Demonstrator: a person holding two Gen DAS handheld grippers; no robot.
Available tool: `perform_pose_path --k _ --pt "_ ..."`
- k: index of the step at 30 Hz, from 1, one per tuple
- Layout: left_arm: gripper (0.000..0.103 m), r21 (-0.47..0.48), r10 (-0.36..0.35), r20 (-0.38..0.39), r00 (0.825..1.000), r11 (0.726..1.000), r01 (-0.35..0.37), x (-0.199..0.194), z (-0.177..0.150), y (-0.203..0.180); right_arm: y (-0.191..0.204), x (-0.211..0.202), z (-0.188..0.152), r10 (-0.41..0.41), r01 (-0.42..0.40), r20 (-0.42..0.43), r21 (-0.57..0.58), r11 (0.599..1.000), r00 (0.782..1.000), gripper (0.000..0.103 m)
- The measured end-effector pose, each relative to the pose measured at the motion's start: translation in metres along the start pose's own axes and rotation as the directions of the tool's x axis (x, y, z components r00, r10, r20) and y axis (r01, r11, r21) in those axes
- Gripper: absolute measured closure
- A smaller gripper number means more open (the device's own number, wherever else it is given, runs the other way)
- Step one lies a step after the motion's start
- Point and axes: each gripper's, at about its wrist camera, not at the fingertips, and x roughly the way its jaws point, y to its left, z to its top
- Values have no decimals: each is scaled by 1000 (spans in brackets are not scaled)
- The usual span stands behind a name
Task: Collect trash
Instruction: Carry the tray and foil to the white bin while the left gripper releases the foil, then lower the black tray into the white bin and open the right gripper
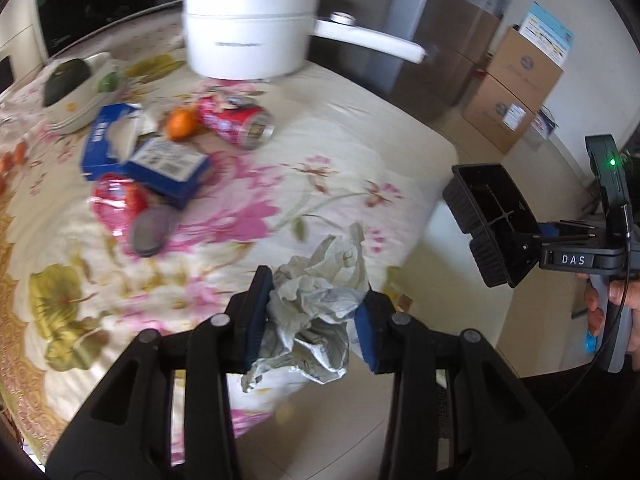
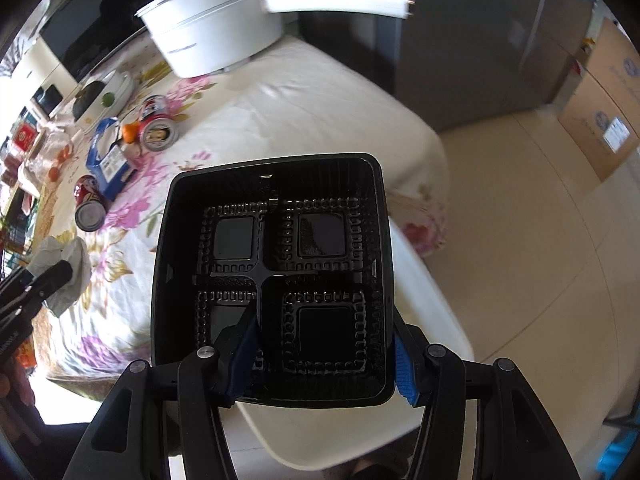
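Left claw (image 1: 314, 312) is clamped on a crumpled wad of paper (image 1: 320, 300), which bulges out above and below the 2 blue pads and hangs over the near edge of the bench (image 1: 340, 128). Right claw (image 2: 324, 360) grips the near wall of a black plastic tray (image 2: 272, 264), 1 finger inside and 1 outside, holding it off the bench edge with its 4 shallow compartments bare.

Paper like this looks feather-light and soft; it will squash rather than resist, so a pinch through the thick middle seems safest, since a loose flap could tear or slip free. By the look of it the tray is thin, light and springy, so a grip on the wall may let it tilt or flex.

More trash lies well apart on the flowered cloth: 2 red cans (image 1: 236, 120), dented, light and prone to roll, and a torn blue carton (image 1: 140, 156).
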Motion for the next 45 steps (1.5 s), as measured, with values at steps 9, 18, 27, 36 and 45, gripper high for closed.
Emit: perform_pose_path --k 9,18,27,36,45 --pt "62 153 -67 -39 997 986 72 33 -6 -72 -46 -7 -24 -25 25 -6 29 999 1000 44" --pt "54 189 -116 -50 992 974 124 56 -8 -96 -72 -10 -38 -41 42 -19 40 998 999 44" --pt "11 194 -29 -16 999 981 32 53 -3 -94 -79 -2 -43 -56 59 -53 47 997 997 43" --pt "4 115 51 -5 999 992 -51 31 0 -53 -50 9 -38 -40 40 -83 -5 999 996 43" --pt "1 -18 92 8 996 996 -92 -2 -8 8 -19 19 -31 3 -6 -107 -26 1000 994 21"
